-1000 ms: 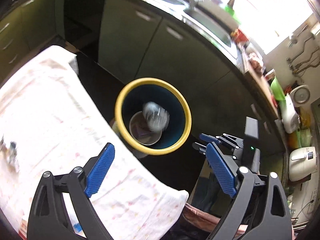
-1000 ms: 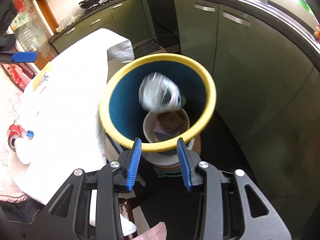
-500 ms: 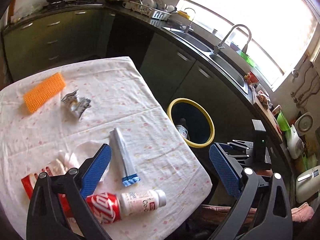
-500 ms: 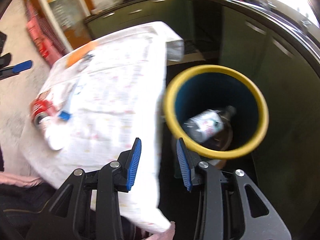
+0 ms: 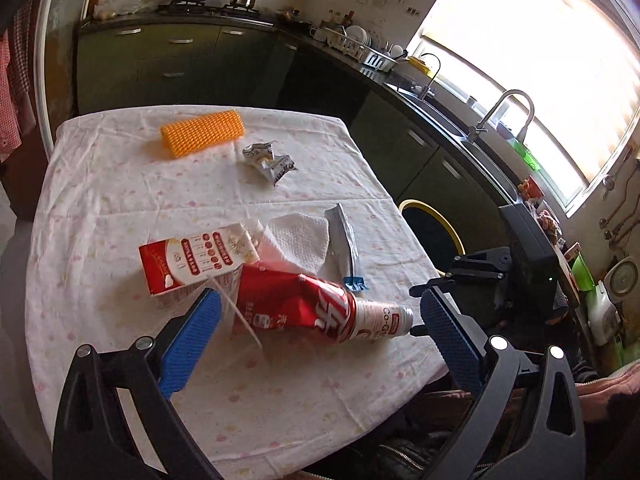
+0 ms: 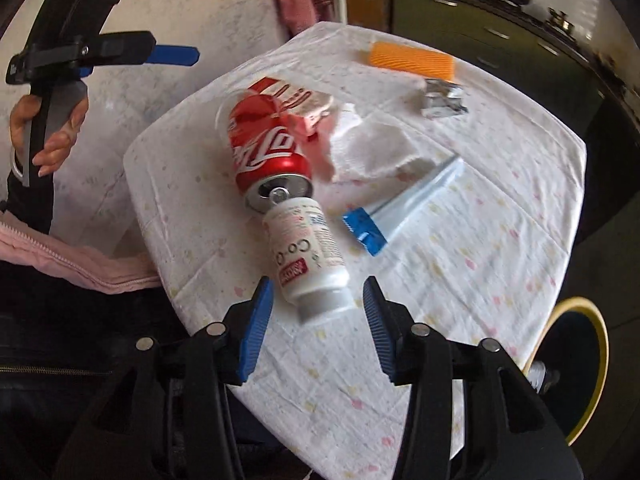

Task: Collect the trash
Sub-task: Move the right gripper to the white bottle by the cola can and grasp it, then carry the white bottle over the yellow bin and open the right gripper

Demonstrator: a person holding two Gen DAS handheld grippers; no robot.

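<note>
The white bottle (image 6: 308, 256) lies just ahead of the half-open, empty right tongs (image 6: 316, 328), its length pointing away from them; their jaws were just opening. The left tongs (image 5: 316, 340) gape wide and empty.

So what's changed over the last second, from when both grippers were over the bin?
Both grippers swung from above the yellow-rimmed bin back to the table. The clear bottle then falling now lies in the bin. The right gripper, jaws just opening, now straddles the white bottle without touching. The left gripper opened wider, empty, over the red can. Table trash stayed put.
</note>
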